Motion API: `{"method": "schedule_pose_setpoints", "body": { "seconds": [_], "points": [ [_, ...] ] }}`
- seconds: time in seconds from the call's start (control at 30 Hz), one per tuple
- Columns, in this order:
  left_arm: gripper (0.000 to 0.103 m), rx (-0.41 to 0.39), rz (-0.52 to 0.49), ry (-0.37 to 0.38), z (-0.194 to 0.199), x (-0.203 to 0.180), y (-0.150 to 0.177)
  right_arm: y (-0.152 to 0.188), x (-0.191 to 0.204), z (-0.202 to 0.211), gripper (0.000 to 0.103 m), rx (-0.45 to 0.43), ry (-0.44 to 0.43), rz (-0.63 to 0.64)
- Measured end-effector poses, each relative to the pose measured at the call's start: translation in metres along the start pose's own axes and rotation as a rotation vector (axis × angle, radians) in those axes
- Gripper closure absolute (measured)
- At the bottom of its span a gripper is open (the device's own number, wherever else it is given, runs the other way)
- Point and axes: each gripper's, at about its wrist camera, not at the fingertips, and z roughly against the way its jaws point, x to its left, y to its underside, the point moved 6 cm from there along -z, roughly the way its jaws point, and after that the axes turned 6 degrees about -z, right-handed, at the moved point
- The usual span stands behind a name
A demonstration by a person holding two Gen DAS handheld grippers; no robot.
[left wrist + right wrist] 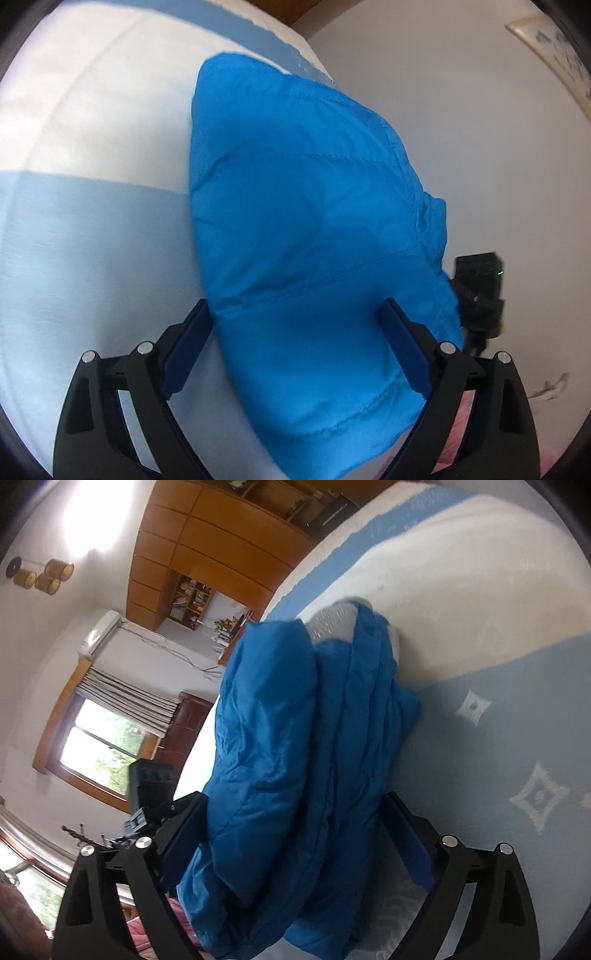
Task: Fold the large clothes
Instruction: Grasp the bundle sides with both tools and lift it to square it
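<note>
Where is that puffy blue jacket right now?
The quilted bright-blue jacket lies bunched on the blue-and-white bedspread, between the spread fingers of both tongs; in the right wrist view it sits centre frame.

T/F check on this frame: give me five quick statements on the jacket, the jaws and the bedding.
1. The bright blue quilted puffer jacket lies between the jaws of the left gripper. True.
2. The jacket is red. False: it is blue.
3. The right gripper has its jaws spread wide on either side of the jacket. True.
4. The jacket lies on a bare wooden floor. False: it is on the white and pale blue bedspread.
5. The left gripper's jaws are fully closed together. False: they are wide apart.
</note>
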Motion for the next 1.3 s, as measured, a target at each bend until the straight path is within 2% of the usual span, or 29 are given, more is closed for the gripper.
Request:
{"method": "schedule_pose_setpoints", "body": {
  "seconds": [0.1,0.37,0.43,0.53,0.63,0.93,1.17,1.3],
  "points": [
    [0.011,0.009,-0.008,0.018,-0.006,-0.003,0.0,0.001,-0.002,-0.005,0.009,0.016,-0.034,-0.008],
    [0.005,0.011,-0.062,0.032,-0.022,-0.014,-0.002,0.005,0.001,-0.02,0.009,0.041,-0.027,0.028],
    [0.005,0.0,-0.074,0.031,-0.021,-0.018,-0.002,0.006,0.005,-0.028,0.018,0.036,0.016,0.067],
    [0.019,-0.034,-0.108,0.014,-0.015,-0.026,-0.001,0.009,0.013,-0.026,0.04,0.01,0.028,0.091],
    [0.028,-0.059,-0.113,0.023,-0.006,-0.03,-0.002,0.008,0.025,-0.02,0.05,-0.016,0.057,0.139],
    [0.029,-0.174,-0.144,0.004,0.037,-0.041,-0.028,-0.009,0.086,-0.027,0.053,-0.037,0.087,0.328],
    [0.029,-0.284,-0.151,-0.069,0.073,-0.022,-0.066,-0.05,0.13,-0.076,0.053,-0.016,0.077,0.457],
    [0.03,-0.34,-0.143,-0.13,0.085,0.002,-0.094,-0.071,0.143,-0.109,0.054,-0.01,0.078,0.511]
  ]
}}
